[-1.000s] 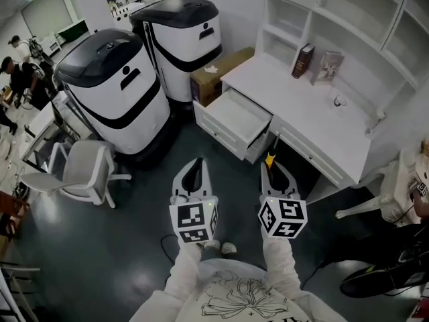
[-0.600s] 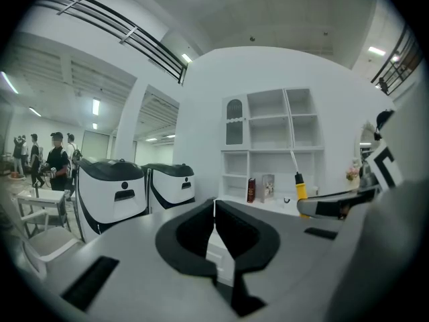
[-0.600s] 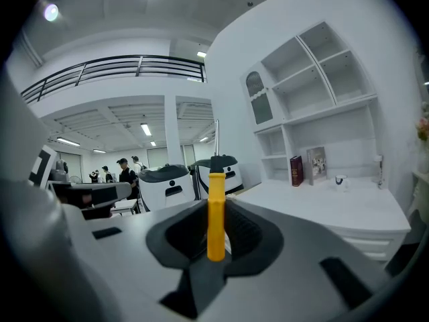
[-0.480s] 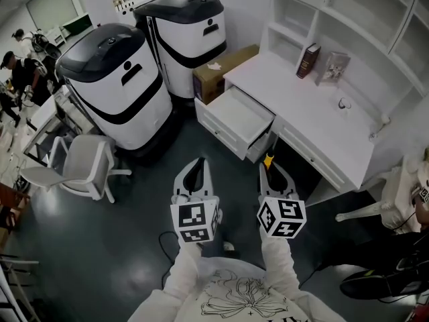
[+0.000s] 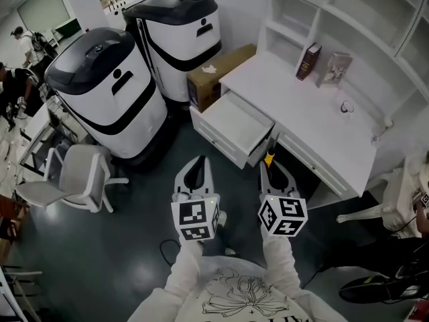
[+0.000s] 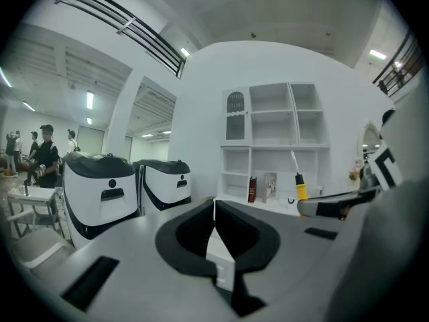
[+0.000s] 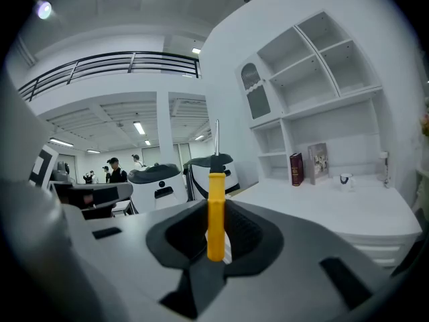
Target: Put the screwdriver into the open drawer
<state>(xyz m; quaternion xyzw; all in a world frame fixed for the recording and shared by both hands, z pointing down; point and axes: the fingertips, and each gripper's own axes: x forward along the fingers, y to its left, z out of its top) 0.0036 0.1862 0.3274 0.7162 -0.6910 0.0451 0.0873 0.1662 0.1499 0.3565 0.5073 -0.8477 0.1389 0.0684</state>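
Yellow-handled lone screwdriver (image 7: 215, 206) in right gripper (image 5: 271, 169), left gripper (image 5: 198, 166) empty, one open drawer (image 5: 234, 121)

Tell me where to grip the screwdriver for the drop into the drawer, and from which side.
Grip the screwdriver by its yellow handle, from the sides, as the right gripper has it: jaws shut across it, shaft sticking out past the tips. The handle is thick and straight; the thin metal shaft would likely slip.
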